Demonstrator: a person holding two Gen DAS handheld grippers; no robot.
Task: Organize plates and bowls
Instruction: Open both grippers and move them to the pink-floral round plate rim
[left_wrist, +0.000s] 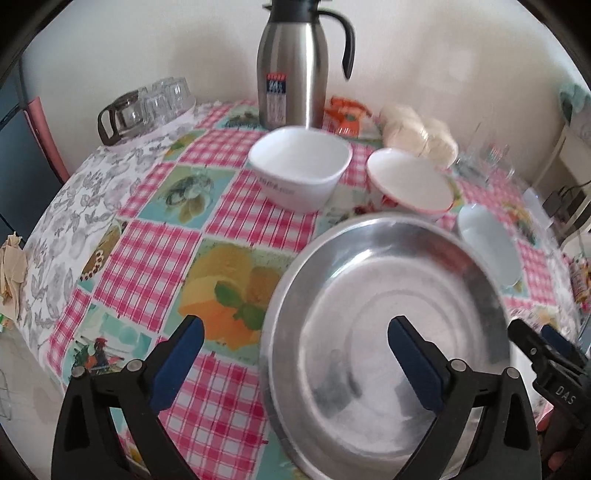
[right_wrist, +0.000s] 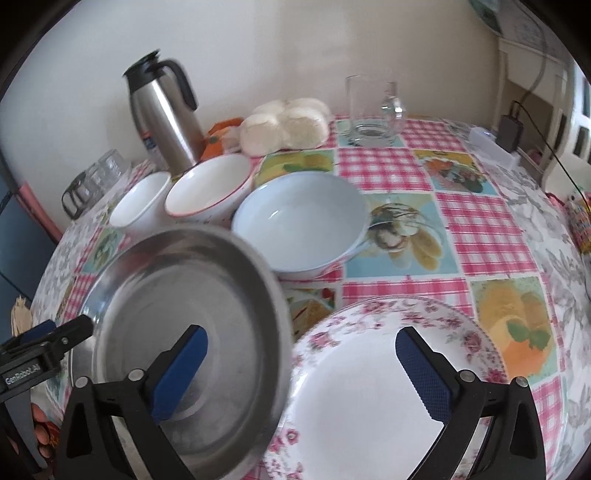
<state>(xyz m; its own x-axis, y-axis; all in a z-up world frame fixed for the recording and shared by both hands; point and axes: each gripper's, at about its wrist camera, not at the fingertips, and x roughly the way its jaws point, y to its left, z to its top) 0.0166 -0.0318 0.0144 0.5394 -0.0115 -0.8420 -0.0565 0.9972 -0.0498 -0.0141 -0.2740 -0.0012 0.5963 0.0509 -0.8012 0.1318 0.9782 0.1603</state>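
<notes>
A steel plate (left_wrist: 384, 332) (right_wrist: 184, 325) lies near the table's front edge. My left gripper (left_wrist: 295, 354) is open, its right finger over the plate, its left finger over the cloth. My right gripper (right_wrist: 301, 369) is open, straddling the steel plate's right rim and a floral plate (right_wrist: 369, 398). Behind stand a white square bowl (left_wrist: 299, 166) (right_wrist: 142, 203), a red-rimmed bowl (left_wrist: 410, 182) (right_wrist: 210, 190) and a pale blue bowl (left_wrist: 487, 243) (right_wrist: 299, 225). The other gripper shows at the edge of each view, at the right (left_wrist: 543, 350) and at the left (right_wrist: 48, 339).
A steel thermos jug (left_wrist: 291, 66) (right_wrist: 162, 114), bagged buns (left_wrist: 417, 133) (right_wrist: 286, 123), an orange packet (left_wrist: 345, 112) and a glass mug (right_wrist: 371, 110) stand at the back. Glasses and a glass pot (left_wrist: 147, 107) sit back left. A charger and cable (right_wrist: 509, 129) lie far right.
</notes>
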